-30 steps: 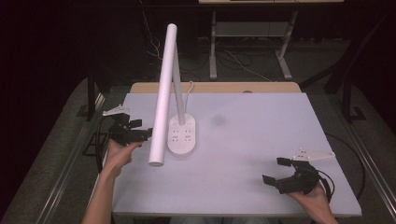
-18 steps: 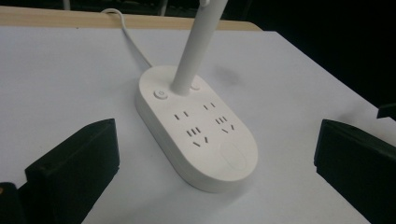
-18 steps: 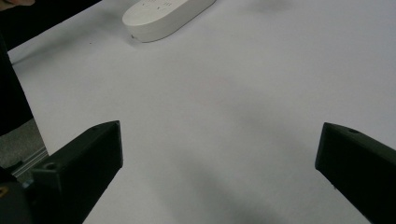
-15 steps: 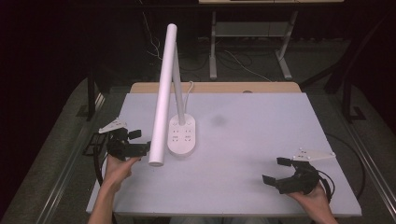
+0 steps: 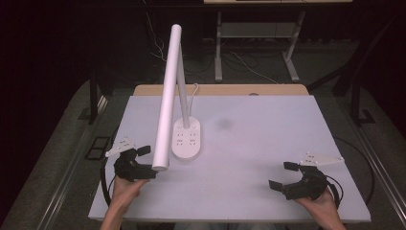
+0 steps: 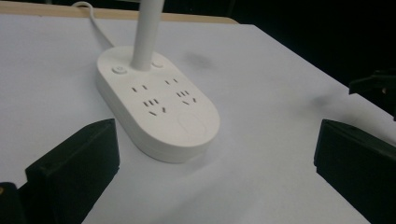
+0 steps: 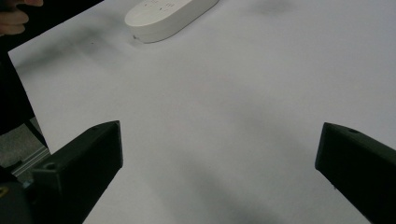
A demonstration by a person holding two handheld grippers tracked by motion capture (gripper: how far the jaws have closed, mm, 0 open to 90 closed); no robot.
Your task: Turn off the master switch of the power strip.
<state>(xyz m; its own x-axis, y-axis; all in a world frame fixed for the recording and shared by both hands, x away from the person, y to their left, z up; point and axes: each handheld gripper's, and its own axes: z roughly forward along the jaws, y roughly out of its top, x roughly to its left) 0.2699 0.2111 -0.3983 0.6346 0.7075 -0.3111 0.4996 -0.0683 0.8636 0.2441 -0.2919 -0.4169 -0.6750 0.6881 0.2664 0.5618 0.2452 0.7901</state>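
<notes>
**Desk lamp approached from the left, both grippers empty**

A white bench [image 5: 268, 158] is seen from above, backed by a wooden strip along its far edge. On its left half stands a white desk lamp [image 5: 168, 96], the thing the work concerns: an upright stem rises from the base and carries a long tubular head that slopes down toward the near left, its lower end hanging just beside the left gripper [image 5: 136, 160]. The oval lamp base [image 6: 159, 109] doubles as a power strip, with socket slots and a round button beside the stem; a white cord [image 6: 95, 21] is led off from it toward the far edge.

The left gripper is held near the base, pointed at it, with its jaws released and spread wide on either side of the base's near end, touching nothing. The right gripper [image 5: 294, 179] rests well apart at the near right of the bench, its jaws likewise released and empty, over bare surface.

The step in hand is judged to be the approach to the lamp, with no grasp yet made. The next move would call for the left jaws to be carried forward and closed on the base or the tube end, without the lamp being tipped.
</notes>
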